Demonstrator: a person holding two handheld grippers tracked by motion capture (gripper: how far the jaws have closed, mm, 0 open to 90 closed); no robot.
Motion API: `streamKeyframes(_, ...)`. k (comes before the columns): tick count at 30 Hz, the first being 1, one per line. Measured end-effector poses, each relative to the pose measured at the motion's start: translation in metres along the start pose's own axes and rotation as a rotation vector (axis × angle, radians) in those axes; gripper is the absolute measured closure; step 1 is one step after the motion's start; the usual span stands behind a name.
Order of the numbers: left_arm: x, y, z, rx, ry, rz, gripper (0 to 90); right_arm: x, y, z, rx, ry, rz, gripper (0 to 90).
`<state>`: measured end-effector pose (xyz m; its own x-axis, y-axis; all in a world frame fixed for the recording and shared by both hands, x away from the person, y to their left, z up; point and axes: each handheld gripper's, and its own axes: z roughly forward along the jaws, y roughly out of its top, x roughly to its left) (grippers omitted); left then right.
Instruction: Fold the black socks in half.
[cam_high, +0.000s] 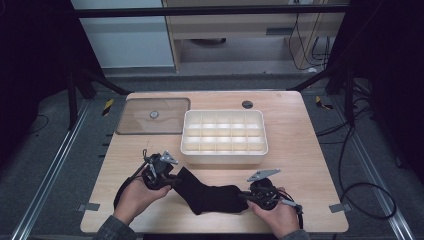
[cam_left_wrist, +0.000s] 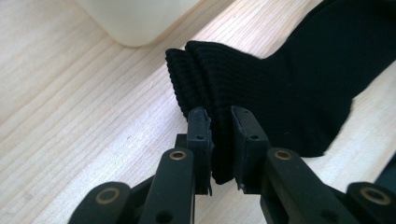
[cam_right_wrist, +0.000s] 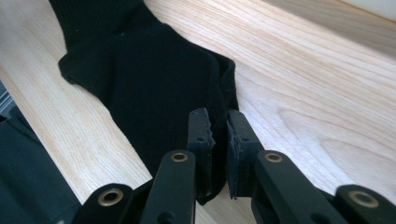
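Observation:
A black sock (cam_high: 210, 196) lies stretched across the front of the wooden table (cam_high: 300, 150) between my two grippers. My left gripper (cam_high: 175, 181) is shut on the sock's ribbed cuff (cam_left_wrist: 219, 88), which bunches between the pads (cam_left_wrist: 223, 135) and is lifted a little off the wood. My right gripper (cam_high: 245, 198) is shut on the sock's other end (cam_right_wrist: 177, 84); the fabric edge is pinched between its jaws (cam_right_wrist: 219, 140). A hand holds each gripper from the table's front edge.
A cream tray (cam_high: 224, 156) divided into several small compartments stands just behind the sock at mid-table. A transparent brownish lid (cam_high: 153, 116) with a round knob lies at the back left. A dark round hole (cam_high: 247, 104) marks the table's back edge.

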<state>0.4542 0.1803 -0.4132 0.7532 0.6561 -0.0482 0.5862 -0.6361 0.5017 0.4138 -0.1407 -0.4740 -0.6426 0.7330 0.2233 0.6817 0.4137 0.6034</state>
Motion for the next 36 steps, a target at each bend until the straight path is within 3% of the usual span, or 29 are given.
streamKeyframes(15, -0.022, 0.019, -0.013, -0.036, -0.034, 0.064, 78.3, 0.010, 0.011, 0.010, -0.017, 0.020, -0.017, 82.1)
streamKeyframes(32, -0.054, 0.037, 0.009, -0.011, -0.084, 0.143, 78.3, 0.009, 0.012, 0.013, -0.030, 0.035, 0.002, 82.0)
streamKeyframes(36, -0.064, 0.039, 0.021, -0.001, -0.100, 0.158, 78.2, 0.008, 0.011, 0.014, -0.030, 0.037, 0.004, 81.8)
